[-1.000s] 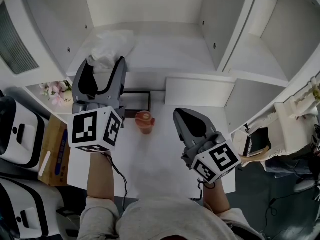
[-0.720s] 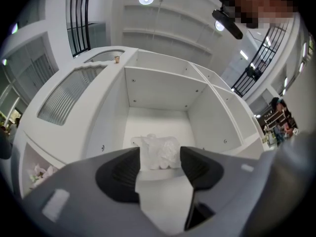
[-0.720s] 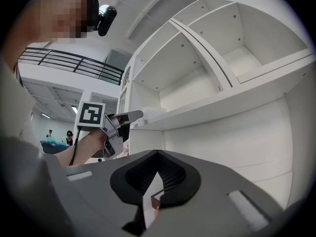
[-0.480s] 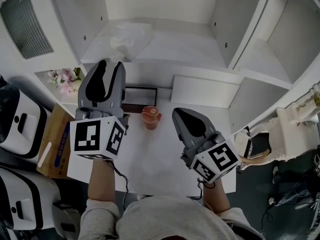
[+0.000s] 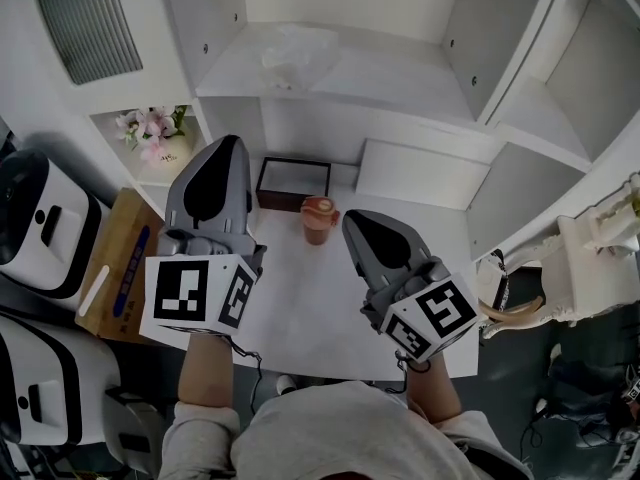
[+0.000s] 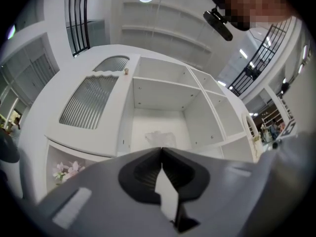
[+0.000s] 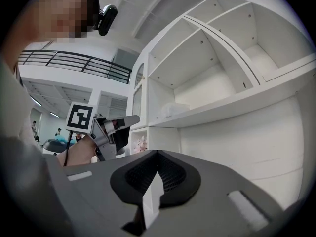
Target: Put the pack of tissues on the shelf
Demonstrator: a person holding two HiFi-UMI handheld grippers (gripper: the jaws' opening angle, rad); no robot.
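Note:
The pack of tissues [image 5: 298, 56], a crinkly clear-wrapped white bundle, lies on the white shelf [image 5: 400, 73] in its left bay. It also shows in the left gripper view [image 6: 160, 138] and the right gripper view [image 7: 174, 109]. My left gripper [image 5: 222, 148] hangs well below and in front of the shelf, over the table's left part, jaws shut with nothing between them. Its jaw tips meet in its own view [image 6: 161, 149]. My right gripper [image 5: 350, 218] is over the table's middle, jaws shut and empty [image 7: 158, 152]. The left gripper [image 7: 129, 120] appears beside it.
On the white table [image 5: 300, 308] stand a brown cup [image 5: 318, 218], a dark open box [image 5: 293, 183] and a white slab [image 5: 420, 173]. Pink flowers [image 5: 150, 128] sit in a low cubby at left. A cardboard box [image 5: 115, 278] and white machines [image 5: 40, 218] stand left of the table.
The left gripper's jaws, open a second ago near the pack, have closed empty and drawn back from the shelf. The pack stays on the shelf. The right gripper has hardly moved.

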